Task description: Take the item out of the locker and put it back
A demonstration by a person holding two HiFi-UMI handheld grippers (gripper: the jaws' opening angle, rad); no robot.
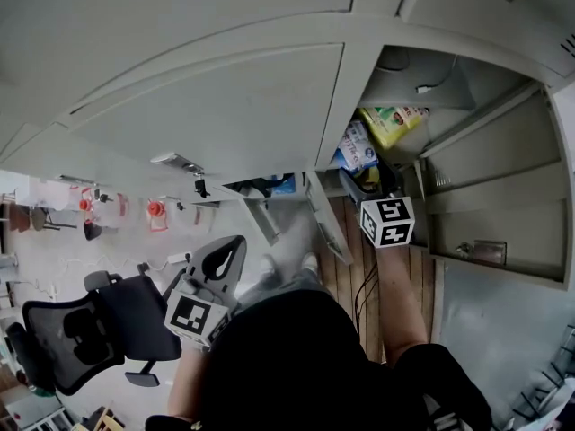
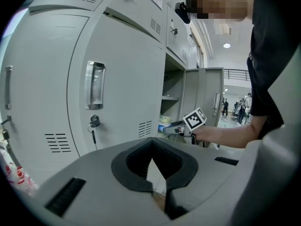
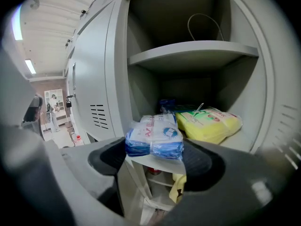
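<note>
The open locker (image 3: 193,55) fills the right gripper view. A blue and white packet (image 3: 154,138) sits between the pads of my right gripper (image 3: 154,149), which is shut on it just in front of the middle shelf. A yellow packet (image 3: 209,124) lies on that shelf behind it. The head view shows the right gripper (image 1: 358,180) at the locker opening with the packet (image 1: 357,146) beside the yellow packet (image 1: 392,122). My left gripper (image 2: 154,188) is held back, away from the locker, with its jaws together and nothing in them; it appears low in the head view (image 1: 221,260).
Closed locker doors stand to the left, one with a handle (image 2: 95,85) and a key (image 2: 94,122) in its lock. The open door (image 2: 203,102) swings out on the right. A wire loop (image 3: 204,25) lies on the top shelf. A black office chair (image 1: 90,326) is behind me.
</note>
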